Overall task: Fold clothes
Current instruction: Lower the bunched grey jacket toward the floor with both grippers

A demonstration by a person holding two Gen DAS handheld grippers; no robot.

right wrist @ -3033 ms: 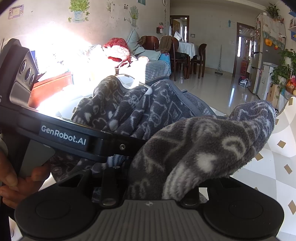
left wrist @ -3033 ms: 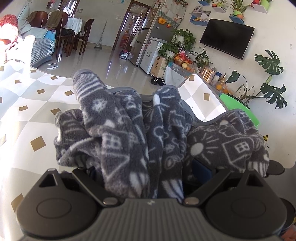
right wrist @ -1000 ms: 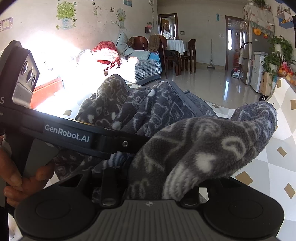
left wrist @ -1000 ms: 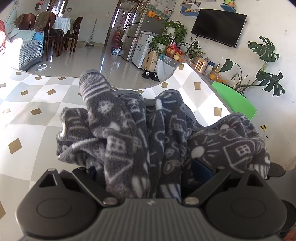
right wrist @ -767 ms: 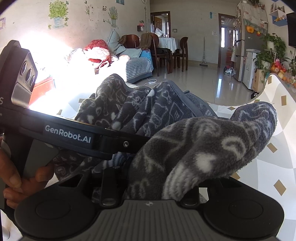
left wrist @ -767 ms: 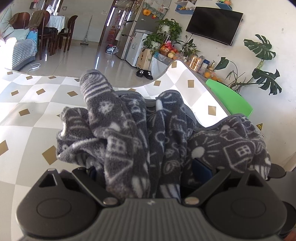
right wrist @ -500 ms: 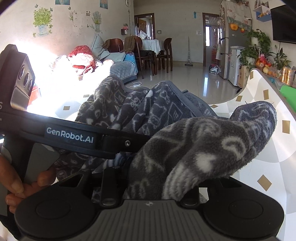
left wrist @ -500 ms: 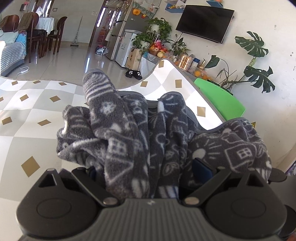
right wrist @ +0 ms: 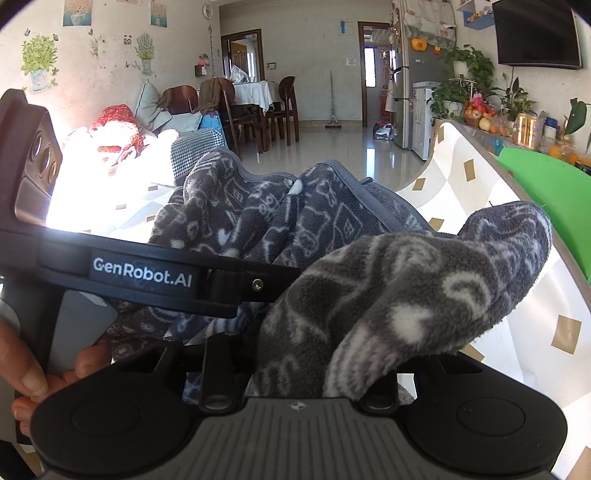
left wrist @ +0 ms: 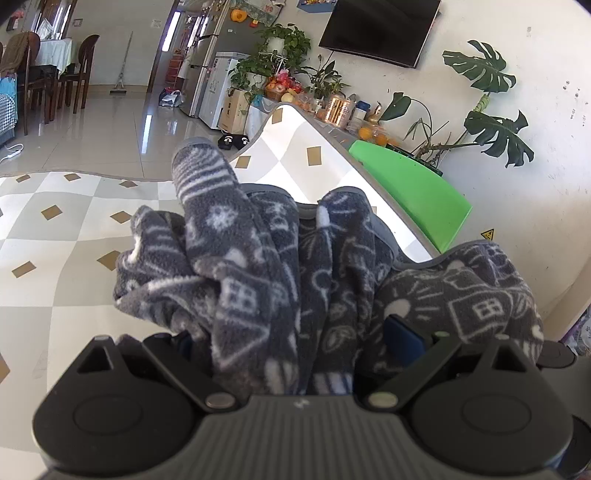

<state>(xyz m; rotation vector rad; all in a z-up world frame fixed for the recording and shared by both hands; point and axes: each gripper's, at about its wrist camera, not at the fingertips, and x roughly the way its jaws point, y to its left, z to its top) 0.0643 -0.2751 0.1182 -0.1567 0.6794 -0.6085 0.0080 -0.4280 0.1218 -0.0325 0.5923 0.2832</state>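
Observation:
A grey fleece garment (left wrist: 258, 280) with a white doodle print is bunched up and lifted above the checkered tablecloth (left wrist: 74, 236). My left gripper (left wrist: 291, 332) is shut on a thick wad of it; the fabric hides its fingers except one blue pad (left wrist: 400, 334). In the right wrist view the same garment (right wrist: 388, 288) spills over my right gripper (right wrist: 295, 354), which is shut on another fold with its fingers buried. The left gripper's black body (right wrist: 140, 275) crosses that view at the left, with a person's hand (right wrist: 22, 373) holding it.
The tablecloth's raised edge (right wrist: 476, 177) runs along the right, with a green chair (left wrist: 413, 192) just behind it. Beyond stand potted plants (left wrist: 491, 107), a wall television (left wrist: 376, 29), a fridge (right wrist: 410, 92), a dining table with chairs (right wrist: 255, 107) and a sofa piled with cushions (right wrist: 122, 136).
Both grippers have swung to the right together with the garment, so the chair, plants and television have slid towards the middle of the views. Neither grip on the fleece has changed.

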